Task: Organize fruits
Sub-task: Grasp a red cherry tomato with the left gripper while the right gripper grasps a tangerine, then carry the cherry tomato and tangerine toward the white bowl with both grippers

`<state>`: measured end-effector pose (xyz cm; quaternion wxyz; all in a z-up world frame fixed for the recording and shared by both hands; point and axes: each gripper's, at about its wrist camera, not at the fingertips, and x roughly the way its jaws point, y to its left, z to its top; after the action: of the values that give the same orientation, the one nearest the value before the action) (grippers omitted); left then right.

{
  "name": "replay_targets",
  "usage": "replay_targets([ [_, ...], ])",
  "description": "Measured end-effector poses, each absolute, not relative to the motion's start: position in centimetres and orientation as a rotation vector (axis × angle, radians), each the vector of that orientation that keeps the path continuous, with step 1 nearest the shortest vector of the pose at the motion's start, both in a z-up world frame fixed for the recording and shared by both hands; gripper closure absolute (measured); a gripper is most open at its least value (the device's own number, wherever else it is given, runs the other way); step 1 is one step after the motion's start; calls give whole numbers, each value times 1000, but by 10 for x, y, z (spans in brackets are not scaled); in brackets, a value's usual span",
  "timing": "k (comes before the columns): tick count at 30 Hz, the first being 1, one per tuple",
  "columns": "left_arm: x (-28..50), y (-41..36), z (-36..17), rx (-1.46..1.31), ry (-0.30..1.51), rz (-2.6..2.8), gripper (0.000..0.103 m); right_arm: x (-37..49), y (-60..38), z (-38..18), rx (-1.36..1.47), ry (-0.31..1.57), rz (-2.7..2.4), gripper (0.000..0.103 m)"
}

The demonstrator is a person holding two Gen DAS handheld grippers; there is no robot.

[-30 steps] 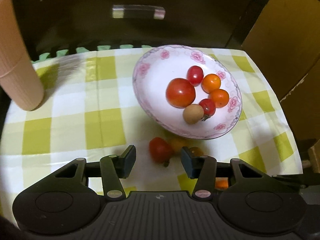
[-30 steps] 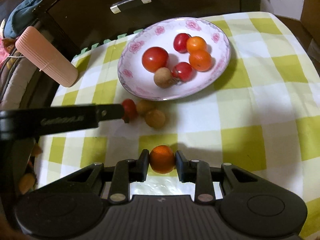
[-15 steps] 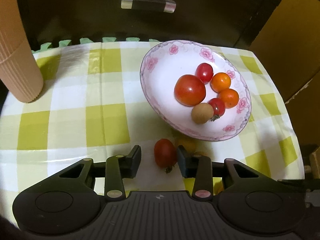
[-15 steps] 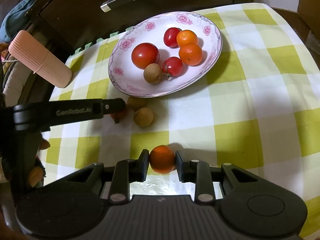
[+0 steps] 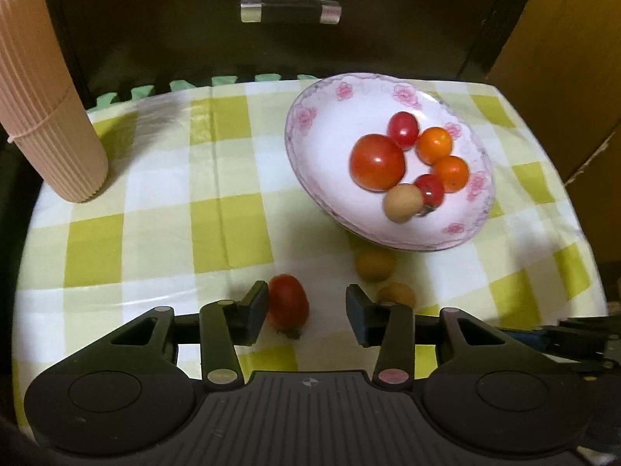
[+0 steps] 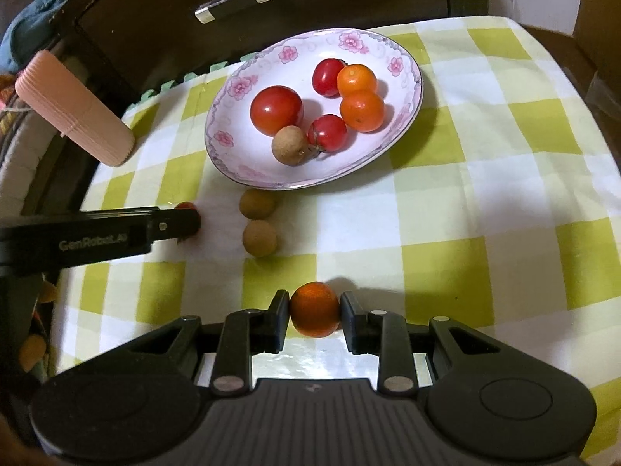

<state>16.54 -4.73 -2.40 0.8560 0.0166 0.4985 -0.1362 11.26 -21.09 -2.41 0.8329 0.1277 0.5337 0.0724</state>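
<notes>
Open checked cloth (image 6: 485,178) right of plate (image 6: 411,116); two longans (image 6: 259,220) and left gripper (image 6: 186,222) crowding its front-left.

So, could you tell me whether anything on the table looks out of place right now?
Yes. Two brown longans and a small red tomato lie loose on the checked cloth just outside the flowered plate, where the other fruit sits. Nothing looks spilled or damaged.

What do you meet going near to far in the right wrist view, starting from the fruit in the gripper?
Small orange fruit in the right gripper → nearer tan round longan → farther tan round longan → white floral plate → silver drawer handle.
</notes>
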Motion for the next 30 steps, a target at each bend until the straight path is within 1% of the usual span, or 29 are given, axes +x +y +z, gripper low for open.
replay_targets([
  [5, 171, -40, -29, 16, 1067, -265, 51, 115, -210, -26, 260, 1129, 156, 75],
  [7, 171, -41, -32, 21, 1085, -264, 54, 116, -210, -27, 264, 1131, 158, 75],
  [10, 170, -42, -36, 23, 1094, -264, 55, 117, -209, -28, 259, 1133, 159, 75],
  [14, 174, -40, -35, -2, 1096, -257, 55, 116, -208, -28, 256, 1135, 162, 75],
  [20, 176, -47, -37, 31, 1089, -257, 55, 118, -208, -30, 255, 1142, 169, 75],
  [21, 176, -47, -37, 32, 1088, -255, 56, 118, -207, -31, 250, 1146, 175, 75],
  [24, 175, -47, -37, 50, 1079, -243, 67, 118, -206, -31, 230, 1141, 178, 75],
  [30, 172, -46, -36, 60, 1080, -255, 68, 117, -205, -32, 224, 1140, 183, 75],
])
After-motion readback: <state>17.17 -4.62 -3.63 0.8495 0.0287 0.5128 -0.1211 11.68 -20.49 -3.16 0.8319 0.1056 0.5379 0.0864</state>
